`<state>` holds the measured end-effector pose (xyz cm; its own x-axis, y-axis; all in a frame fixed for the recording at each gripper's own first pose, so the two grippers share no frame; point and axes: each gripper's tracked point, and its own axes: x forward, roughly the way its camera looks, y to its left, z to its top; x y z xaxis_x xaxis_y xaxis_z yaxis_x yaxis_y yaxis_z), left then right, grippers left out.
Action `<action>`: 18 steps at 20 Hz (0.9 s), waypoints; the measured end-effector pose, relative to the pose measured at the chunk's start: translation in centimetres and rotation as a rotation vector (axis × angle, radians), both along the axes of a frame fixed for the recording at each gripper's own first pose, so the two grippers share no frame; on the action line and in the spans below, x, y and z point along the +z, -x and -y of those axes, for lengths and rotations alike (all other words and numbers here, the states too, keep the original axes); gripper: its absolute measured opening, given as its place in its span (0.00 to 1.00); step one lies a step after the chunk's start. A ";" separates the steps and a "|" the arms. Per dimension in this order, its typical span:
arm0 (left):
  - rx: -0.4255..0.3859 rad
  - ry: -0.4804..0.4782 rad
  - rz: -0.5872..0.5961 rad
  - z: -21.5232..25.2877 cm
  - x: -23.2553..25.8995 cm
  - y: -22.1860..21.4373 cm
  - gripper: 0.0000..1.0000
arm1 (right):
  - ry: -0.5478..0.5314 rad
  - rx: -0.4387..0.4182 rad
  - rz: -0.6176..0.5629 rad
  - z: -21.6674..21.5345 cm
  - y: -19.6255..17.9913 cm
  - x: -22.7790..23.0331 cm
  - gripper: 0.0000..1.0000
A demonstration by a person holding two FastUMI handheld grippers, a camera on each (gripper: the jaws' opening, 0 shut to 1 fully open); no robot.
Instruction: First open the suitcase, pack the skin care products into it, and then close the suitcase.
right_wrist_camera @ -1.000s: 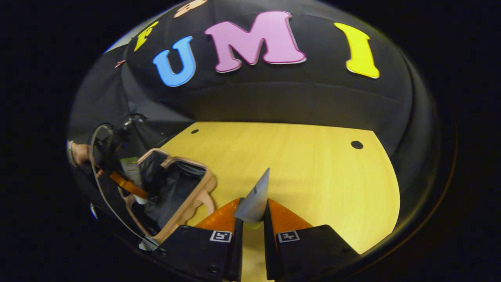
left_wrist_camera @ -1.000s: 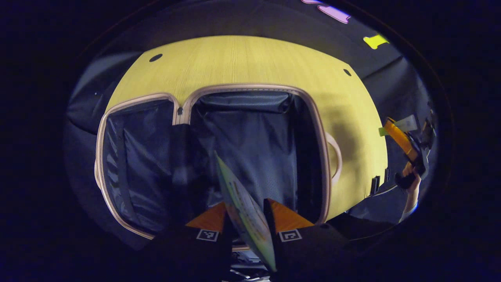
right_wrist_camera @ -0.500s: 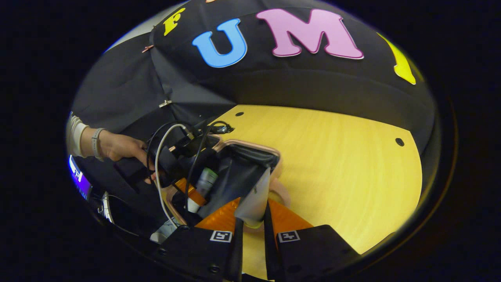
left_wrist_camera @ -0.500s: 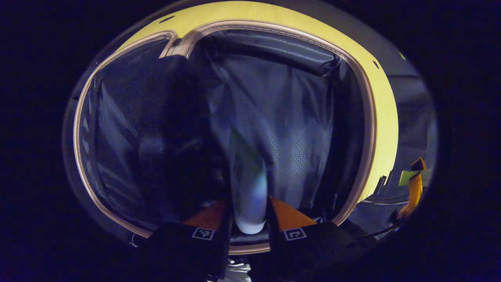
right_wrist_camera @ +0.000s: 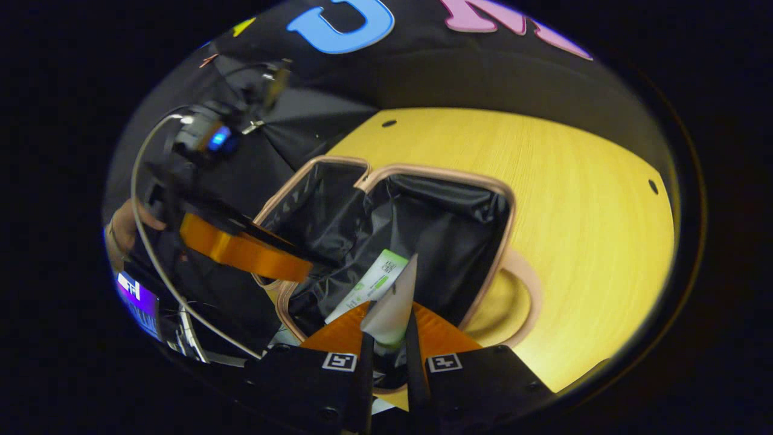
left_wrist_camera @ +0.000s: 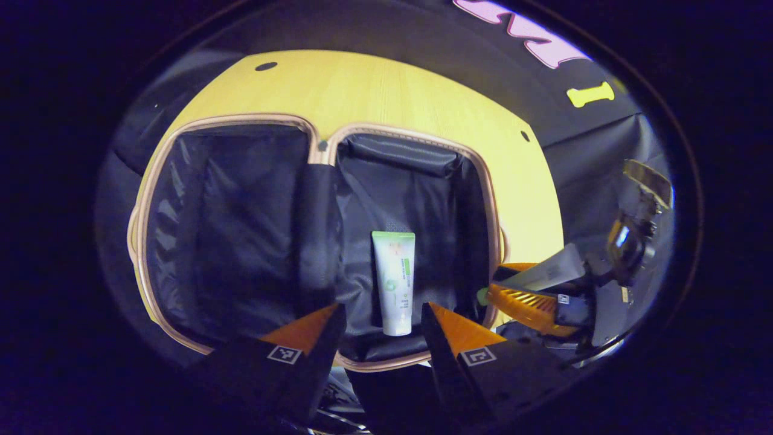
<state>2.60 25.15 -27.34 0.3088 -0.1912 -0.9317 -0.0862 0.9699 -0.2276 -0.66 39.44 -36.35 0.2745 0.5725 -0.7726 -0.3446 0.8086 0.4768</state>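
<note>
The suitcase (left_wrist_camera: 314, 151) lies wide open on the yellow table (left_wrist_camera: 386, 90), both halves flat and lined with dark cloth, its pale rim running around each half. A white tube with a green band (left_wrist_camera: 394, 281) lies loose on the lining of the half that has the handle, its flat green end pointing away toward the middle of that half and its rounded end toward the near rim.

The left gripper (left_wrist_camera: 380, 320) hangs above the near edge of the case with its two fingers spread well apart and nothing between them; the tube lies beneath the gap, clear of both fingers. In the right gripper view the same gripper (right_wrist_camera: 302, 266) reaches in from the side over the near corner of the case, with a hand (right_wrist_camera: 124, 226) partly visible behind it, cables looping from its body.

The right gripper (right_wrist_camera: 386, 356) is clamped on a second tube (right_wrist_camera: 392, 302), a pale grey one with a green cap at the bottom, held upright with its flat crimped end pointing up; both fingers press its lower part. It sits just over the near rim of the handle half, above the lining and close to the tube already inside. In the left gripper view this gripper (left_wrist_camera: 489, 290) comes in at the side of the case, right at the rim, with the grey tube (left_wrist_camera: 546, 272) slanting up out of its fingers.
</note>
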 end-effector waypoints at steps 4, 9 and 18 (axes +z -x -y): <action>0.100 -0.173 0.116 -11.6 3.0 1.7 0.83 | 0.037 -0.067 -0.185 -2.4 1.6 -3.6 0.28; 0.332 -0.262 0.124 -24.3 4.0 6.0 0.86 | 0.156 -0.147 -0.243 -1.0 2.3 -6.5 0.23; 0.445 -0.289 0.196 -31.4 3.2 3.8 0.86 | -0.081 -0.268 -0.134 -1.4 0.8 2.0 0.96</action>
